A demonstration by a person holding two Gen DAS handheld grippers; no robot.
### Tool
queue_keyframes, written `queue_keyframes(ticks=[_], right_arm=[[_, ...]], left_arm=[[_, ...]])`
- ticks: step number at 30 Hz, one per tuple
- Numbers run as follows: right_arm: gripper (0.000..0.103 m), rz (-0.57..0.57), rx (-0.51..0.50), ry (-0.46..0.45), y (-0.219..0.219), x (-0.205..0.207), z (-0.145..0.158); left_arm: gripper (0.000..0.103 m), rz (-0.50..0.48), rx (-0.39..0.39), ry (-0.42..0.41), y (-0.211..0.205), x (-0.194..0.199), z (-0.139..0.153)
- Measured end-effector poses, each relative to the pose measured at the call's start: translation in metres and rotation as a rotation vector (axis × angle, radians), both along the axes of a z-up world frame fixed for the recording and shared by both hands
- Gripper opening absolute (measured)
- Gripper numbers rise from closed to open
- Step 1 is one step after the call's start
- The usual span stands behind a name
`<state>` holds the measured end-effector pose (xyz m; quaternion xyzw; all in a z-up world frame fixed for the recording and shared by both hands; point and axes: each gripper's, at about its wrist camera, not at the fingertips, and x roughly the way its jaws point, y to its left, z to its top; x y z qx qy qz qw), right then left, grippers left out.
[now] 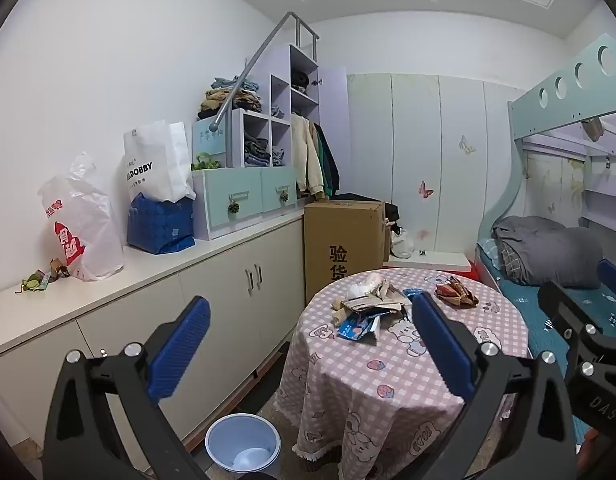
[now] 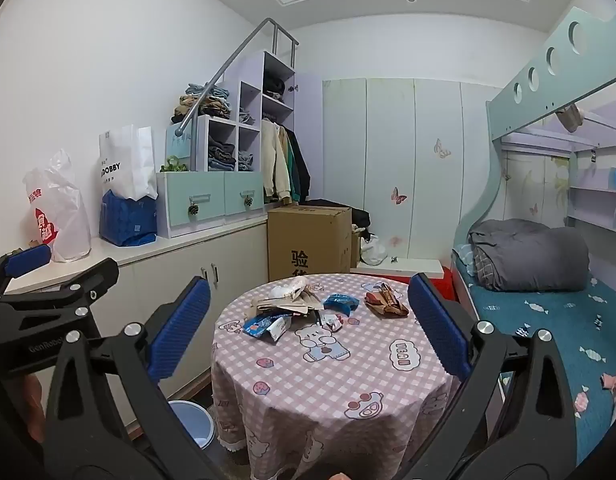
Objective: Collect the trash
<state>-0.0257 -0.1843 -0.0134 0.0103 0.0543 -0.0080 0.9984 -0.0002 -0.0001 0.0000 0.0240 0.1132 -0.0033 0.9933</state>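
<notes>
Both the left gripper (image 1: 310, 338) and right gripper (image 2: 308, 326) have jaws wide apart, holding nothing. On the round pink checked desk (image 2: 332, 376) lie one brown wrapper (image 2: 386, 300) and two blue wrappers (image 2: 263, 326). One blue plastic bin (image 1: 243, 448) stands beside the desk.

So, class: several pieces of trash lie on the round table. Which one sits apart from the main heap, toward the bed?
The brown crumpled wrapper. It lies alone on the bed side of the table, while the blue packets and torn paper cluster together.

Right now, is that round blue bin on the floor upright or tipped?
Upright: the round blue bin stands on the floor, its open mouth facing up.
</notes>
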Motion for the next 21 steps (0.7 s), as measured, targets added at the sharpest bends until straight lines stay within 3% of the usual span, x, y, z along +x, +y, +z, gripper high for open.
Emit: queue_keyframes(ticks=[21], right_arm=[[0.097, 0.003, 0.002, 0.013, 0.0021, -0.0013, -0.0025]], left_arm=[[0.099, -0.003, -0.014, 0.012, -0.0032, 0.0021, -0.0038]])
